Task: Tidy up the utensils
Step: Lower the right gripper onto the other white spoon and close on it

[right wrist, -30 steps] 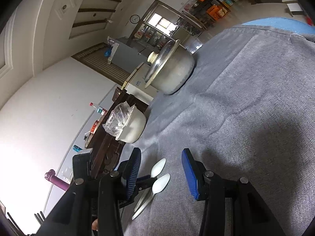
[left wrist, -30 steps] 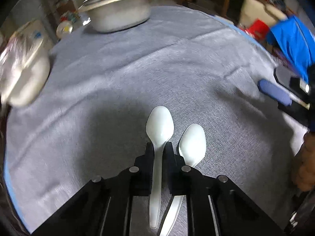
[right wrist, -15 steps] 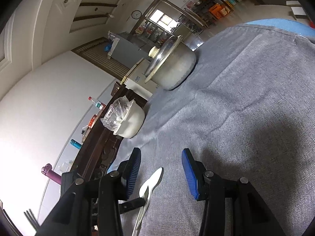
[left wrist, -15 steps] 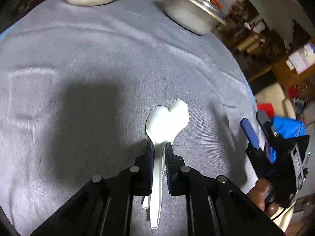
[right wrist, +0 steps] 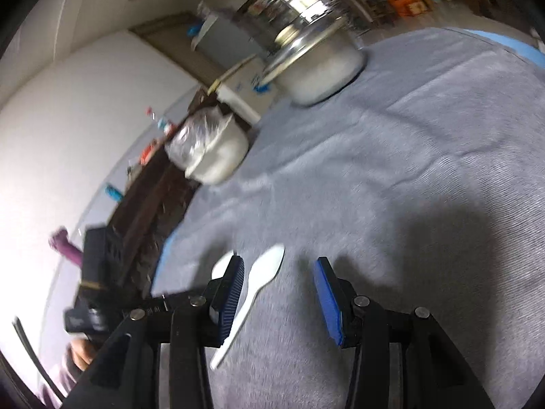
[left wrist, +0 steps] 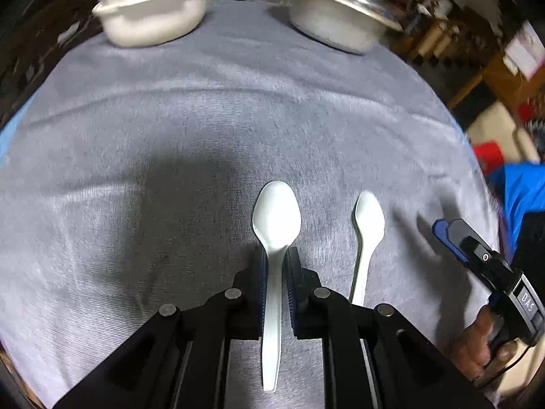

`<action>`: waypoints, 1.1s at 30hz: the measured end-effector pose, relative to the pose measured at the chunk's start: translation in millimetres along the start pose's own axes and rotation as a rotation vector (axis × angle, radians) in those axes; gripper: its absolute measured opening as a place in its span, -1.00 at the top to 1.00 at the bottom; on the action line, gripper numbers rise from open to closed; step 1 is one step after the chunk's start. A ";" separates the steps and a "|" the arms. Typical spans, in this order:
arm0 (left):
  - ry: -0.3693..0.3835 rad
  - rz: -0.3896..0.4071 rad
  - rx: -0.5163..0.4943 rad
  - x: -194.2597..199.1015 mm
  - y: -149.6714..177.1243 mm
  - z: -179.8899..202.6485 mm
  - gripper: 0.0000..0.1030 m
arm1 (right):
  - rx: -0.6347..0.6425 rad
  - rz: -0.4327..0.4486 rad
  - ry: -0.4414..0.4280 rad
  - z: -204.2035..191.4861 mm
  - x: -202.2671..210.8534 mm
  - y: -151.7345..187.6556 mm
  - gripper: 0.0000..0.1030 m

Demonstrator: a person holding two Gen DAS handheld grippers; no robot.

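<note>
My left gripper [left wrist: 275,259] is shut on the handle of a white plastic spoon [left wrist: 276,218], bowl pointing away, just above the grey cloth [left wrist: 238,109]. A second white spoon [left wrist: 367,225] lies on the cloth just to its right. My right gripper [right wrist: 279,272] is open and empty, low over the cloth, with that second spoon [right wrist: 262,272] lying between its blue pads. It also shows at the right edge of the left wrist view [left wrist: 477,266]. The held spoon's bowl [right wrist: 219,266] peeks out behind the right gripper's left finger.
A white pot with a steel lid [left wrist: 337,20] stands at the far right of the table. A white bowl covered in plastic [left wrist: 153,17] stands at the far left. The table's edge and room clutter lie to the right.
My left gripper has swung with its spoon, so the two spoons now lie apart side by side. My right gripper has come down around the second spoon.
</note>
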State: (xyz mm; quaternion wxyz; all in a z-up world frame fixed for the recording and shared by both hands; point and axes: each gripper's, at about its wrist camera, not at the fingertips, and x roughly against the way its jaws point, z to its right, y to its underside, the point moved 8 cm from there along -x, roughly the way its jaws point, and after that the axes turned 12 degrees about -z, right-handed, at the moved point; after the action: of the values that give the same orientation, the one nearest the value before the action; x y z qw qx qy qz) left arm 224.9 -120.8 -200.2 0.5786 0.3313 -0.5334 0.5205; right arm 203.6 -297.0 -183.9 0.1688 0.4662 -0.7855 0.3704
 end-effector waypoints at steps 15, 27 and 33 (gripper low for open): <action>-0.042 0.031 -0.028 21.5 -1.3 -28.2 0.58 | 0.201 -0.225 0.306 -41.6 -60.2 9.2 0.05; -0.021 0.019 -0.077 17.4 -11.3 -15.7 0.00 | 0.430 -0.174 0.534 -18.7 -48.3 3.0 0.48; -0.032 -0.023 -0.101 1.3 -18.5 -2.8 -0.02 | 0.275 -0.203 0.418 -5.9 -21.2 -18.4 0.40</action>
State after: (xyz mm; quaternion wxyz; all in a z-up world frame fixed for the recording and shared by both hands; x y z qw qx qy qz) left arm 243.3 -122.3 -196.4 0.5921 0.3161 -0.5642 0.4809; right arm 229.7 -285.1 -185.1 0.2986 0.4745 -0.6253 0.5428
